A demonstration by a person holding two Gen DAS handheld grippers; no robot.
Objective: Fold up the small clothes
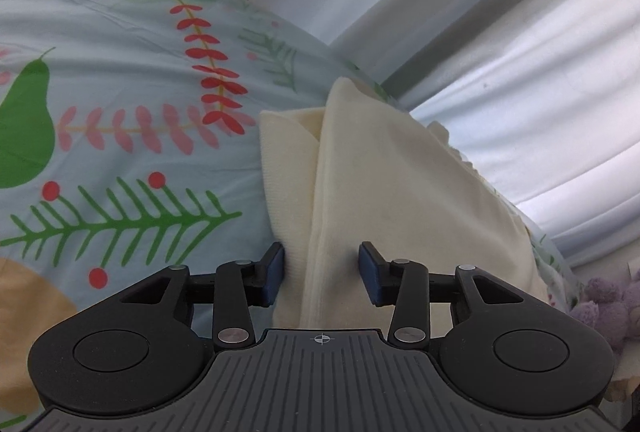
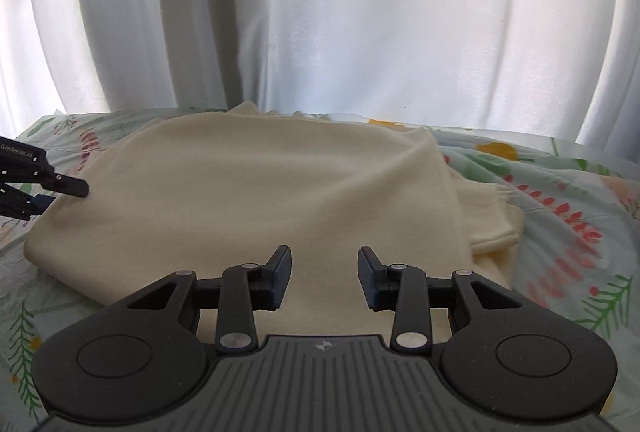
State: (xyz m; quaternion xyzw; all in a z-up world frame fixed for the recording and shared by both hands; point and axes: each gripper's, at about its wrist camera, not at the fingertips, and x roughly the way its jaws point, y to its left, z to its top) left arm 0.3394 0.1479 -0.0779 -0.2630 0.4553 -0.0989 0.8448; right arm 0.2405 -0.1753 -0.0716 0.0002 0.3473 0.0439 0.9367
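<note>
A cream knit garment (image 2: 256, 188) lies partly folded on a bed sheet printed with leaves and berries (image 2: 560, 208). In the left wrist view the garment (image 1: 384, 176) shows two layered folds. My left gripper (image 1: 322, 272) is open, its jaws on either side of the garment's edge, with cloth between them. It also shows in the right wrist view (image 2: 60, 192) at the garment's left edge. My right gripper (image 2: 324, 276) is open and empty, just above the garment's near edge.
White curtains (image 2: 340, 12) hang right behind the bed. The printed sheet (image 1: 120, 72) spreads left of the garment. A purple plush thing (image 1: 608, 304) lies at the right edge of the left wrist view.
</note>
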